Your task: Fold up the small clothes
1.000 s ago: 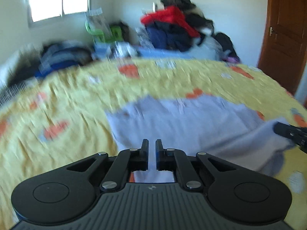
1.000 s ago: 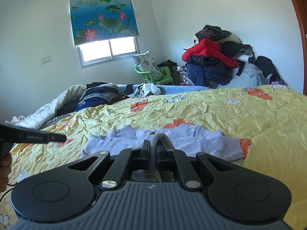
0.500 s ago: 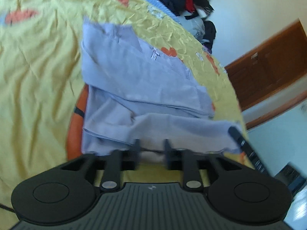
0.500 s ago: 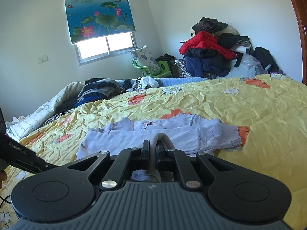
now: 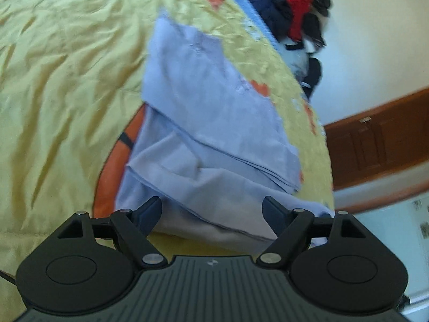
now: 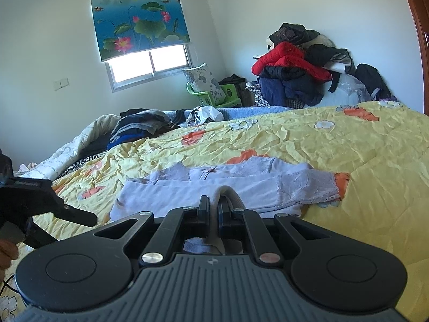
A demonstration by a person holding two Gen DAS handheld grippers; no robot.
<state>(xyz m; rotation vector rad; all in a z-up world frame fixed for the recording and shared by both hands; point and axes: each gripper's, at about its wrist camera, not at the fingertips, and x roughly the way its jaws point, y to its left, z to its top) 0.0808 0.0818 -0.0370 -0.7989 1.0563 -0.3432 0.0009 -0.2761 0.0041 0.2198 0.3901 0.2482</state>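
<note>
Your left gripper (image 5: pixel 212 212) is spread wide, empty, over the lilac garment (image 5: pixel 214 123); your right gripper (image 6: pixel 211 206) is pinched onto its near edge.

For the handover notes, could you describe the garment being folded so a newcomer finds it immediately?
Look at the yellow flowered bedspread. Near its front edge lies the lilac garment, pinched by the right gripper. It alone lies spread flat; other clothes sit heaped behind.

Your garment (image 6: pixel 228 185) lies on the bedspread (image 6: pixel 348 145), directly ahead of your right gripper (image 6: pixel 211 212). Your left gripper (image 6: pixel 67 212) sits to its left. The clothes pile (image 6: pixel 297 67) stands behind the bed, right of the window (image 6: pixel 150 67).
</note>
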